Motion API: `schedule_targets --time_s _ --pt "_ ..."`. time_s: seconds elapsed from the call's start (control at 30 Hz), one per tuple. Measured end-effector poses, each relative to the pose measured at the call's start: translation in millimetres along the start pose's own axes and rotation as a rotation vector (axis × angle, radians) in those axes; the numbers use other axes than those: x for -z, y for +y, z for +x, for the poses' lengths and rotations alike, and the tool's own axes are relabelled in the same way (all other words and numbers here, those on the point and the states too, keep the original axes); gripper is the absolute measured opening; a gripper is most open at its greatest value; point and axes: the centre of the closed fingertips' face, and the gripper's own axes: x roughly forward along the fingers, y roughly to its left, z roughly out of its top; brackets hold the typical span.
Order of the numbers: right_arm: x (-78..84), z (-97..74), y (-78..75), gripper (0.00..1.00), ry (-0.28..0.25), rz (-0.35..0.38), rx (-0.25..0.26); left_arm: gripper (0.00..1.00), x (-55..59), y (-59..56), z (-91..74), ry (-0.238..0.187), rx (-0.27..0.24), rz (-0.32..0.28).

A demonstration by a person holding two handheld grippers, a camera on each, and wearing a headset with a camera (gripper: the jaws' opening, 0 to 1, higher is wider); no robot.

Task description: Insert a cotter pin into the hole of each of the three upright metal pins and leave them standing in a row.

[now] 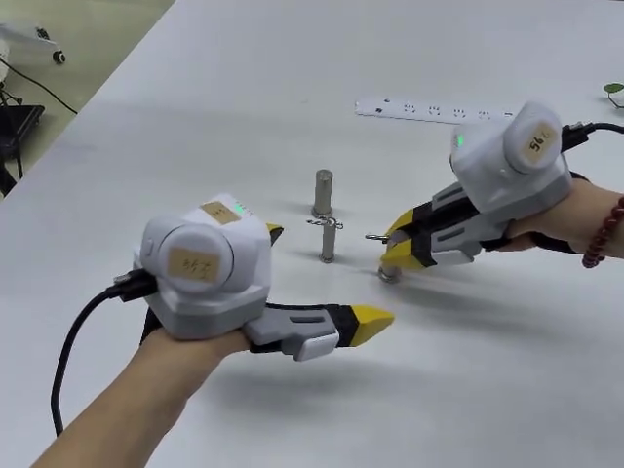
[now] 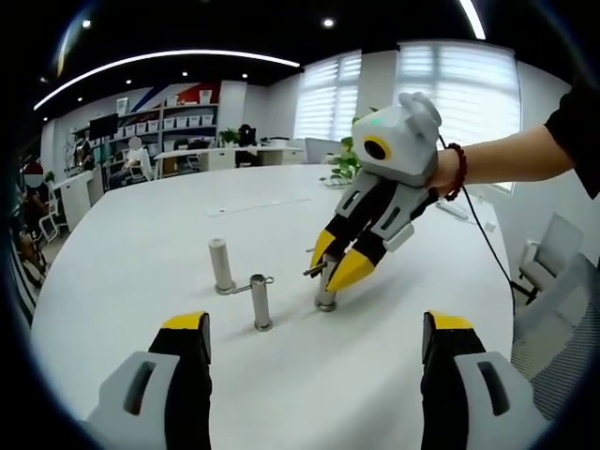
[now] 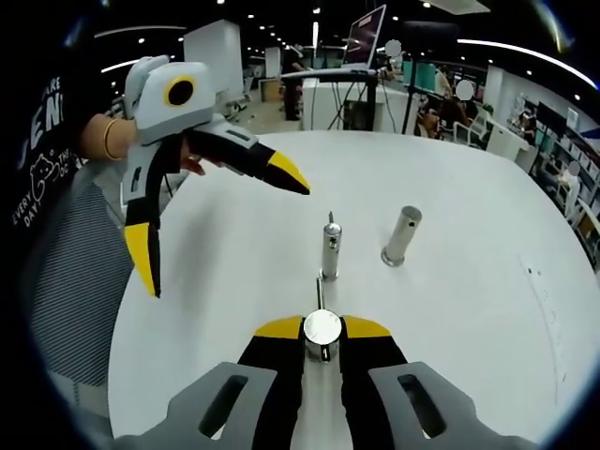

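Three upright metal pins stand in a row on the white table (image 1: 195, 117). The far pin (image 1: 323, 193) is bare. The middle pin (image 1: 329, 242) carries a cotter pin (image 1: 325, 223) through its top. My right gripper (image 1: 397, 245) is shut on a second cotter pin (image 1: 375, 236), held right at the top of the nearest pin (image 1: 390, 274). In the right gripper view that pin's round top (image 3: 322, 328) sits between the jaws, with the cotter pin (image 3: 319, 291) poking forward. My left gripper (image 1: 324, 278) hangs open beside the row, holding nothing, its yellow fingertips (image 2: 186, 325) wide apart.
A white power strip (image 1: 434, 110) lies at the back of the table. A green leaf (image 1: 612, 90) shows at the right edge. The left gripper's cable (image 1: 73, 341) trails off toward the near left. Office desks and shelves (image 2: 178, 122) stand behind the table.
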Motion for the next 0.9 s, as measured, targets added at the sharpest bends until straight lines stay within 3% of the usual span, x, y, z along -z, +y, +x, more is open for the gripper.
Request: schedule_targets --time_s 0.53,0.9 --pt "3.2 3.4 -12.0 0.09 0.022 -0.005 -0.013 0.95 1.4 1.5 0.8 0.01 -0.013 0.017" --pt "6.0 3.0 -12.9 0.09 -0.002 0.018 -0.032 0.95 3.3 -0.7 2.6 0.017 -0.004 0.019"
